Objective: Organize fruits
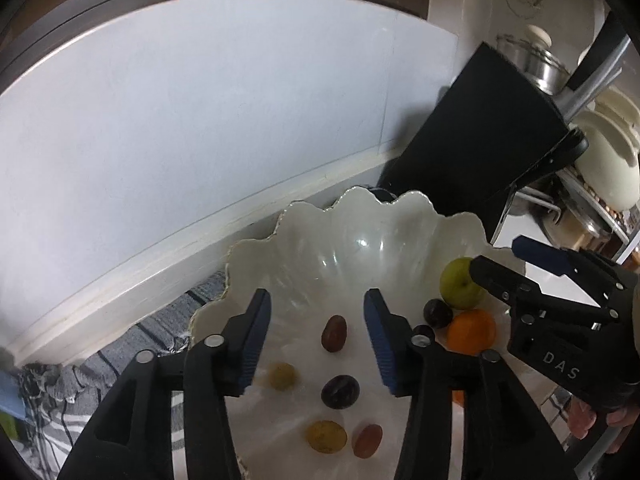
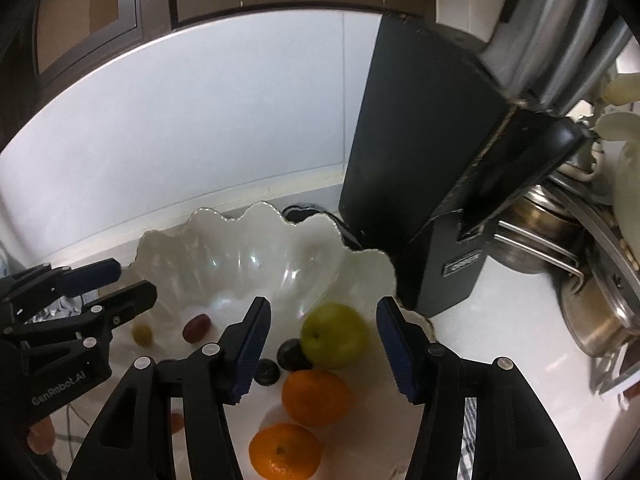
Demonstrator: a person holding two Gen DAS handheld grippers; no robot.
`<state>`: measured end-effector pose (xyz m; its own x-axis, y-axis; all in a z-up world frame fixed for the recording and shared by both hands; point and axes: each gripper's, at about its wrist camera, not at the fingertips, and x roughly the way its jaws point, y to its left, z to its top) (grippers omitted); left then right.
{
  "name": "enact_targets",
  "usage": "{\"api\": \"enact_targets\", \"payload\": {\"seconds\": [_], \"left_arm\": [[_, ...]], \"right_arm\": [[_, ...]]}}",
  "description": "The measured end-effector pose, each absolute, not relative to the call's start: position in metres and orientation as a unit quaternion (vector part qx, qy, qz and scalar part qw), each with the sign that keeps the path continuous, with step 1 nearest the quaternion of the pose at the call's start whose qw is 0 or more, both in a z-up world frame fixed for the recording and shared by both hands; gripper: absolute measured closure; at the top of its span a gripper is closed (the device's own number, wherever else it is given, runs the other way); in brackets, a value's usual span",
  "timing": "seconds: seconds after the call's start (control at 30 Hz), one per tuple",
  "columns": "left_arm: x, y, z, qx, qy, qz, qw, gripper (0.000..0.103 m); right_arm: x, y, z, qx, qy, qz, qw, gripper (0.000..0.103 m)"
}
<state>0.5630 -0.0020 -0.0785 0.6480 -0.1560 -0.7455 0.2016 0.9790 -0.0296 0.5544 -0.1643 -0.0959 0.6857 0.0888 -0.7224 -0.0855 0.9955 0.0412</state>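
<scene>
Left wrist view: left tool (image 1: 318, 338) open, empty, over white scalloped bowl (image 1: 256, 248); grapes (image 1: 334, 333) lie loose below it.
Right wrist view: right tool (image 2: 324, 344) open, empty, above green apple (image 2: 335, 335) and two oranges (image 2: 316, 397) in same bowl on desk (image 2: 516, 320).

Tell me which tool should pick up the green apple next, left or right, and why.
Right, probably. The right tool is open with the green apple lying straight ahead between its fingers. The left tool is open over the grapes, with the apple off to its right side, behind the other tool.
</scene>
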Motion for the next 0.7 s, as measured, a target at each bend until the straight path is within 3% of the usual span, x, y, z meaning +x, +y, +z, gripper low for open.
{"api": "enact_targets", "payload": {"seconds": [0.3,0.53,0.7], "left_arm": [[0.511,0.007,-0.040,0.042,0.358,-0.053,0.931,0.034],[0.451,0.017,-0.011,0.043,0.315,-0.035,0.947,0.019],[0.411,0.023,0.005,0.045,0.282,-0.030,0.958,0.009]], "right_arm": [[0.504,-0.165,-0.069,0.011,0.356,0.038,0.934,0.035],[0.441,-0.164,-0.035,0.018,0.310,0.028,0.950,0.021],[0.399,-0.159,-0.016,0.019,0.287,0.020,0.958,0.020]]}}
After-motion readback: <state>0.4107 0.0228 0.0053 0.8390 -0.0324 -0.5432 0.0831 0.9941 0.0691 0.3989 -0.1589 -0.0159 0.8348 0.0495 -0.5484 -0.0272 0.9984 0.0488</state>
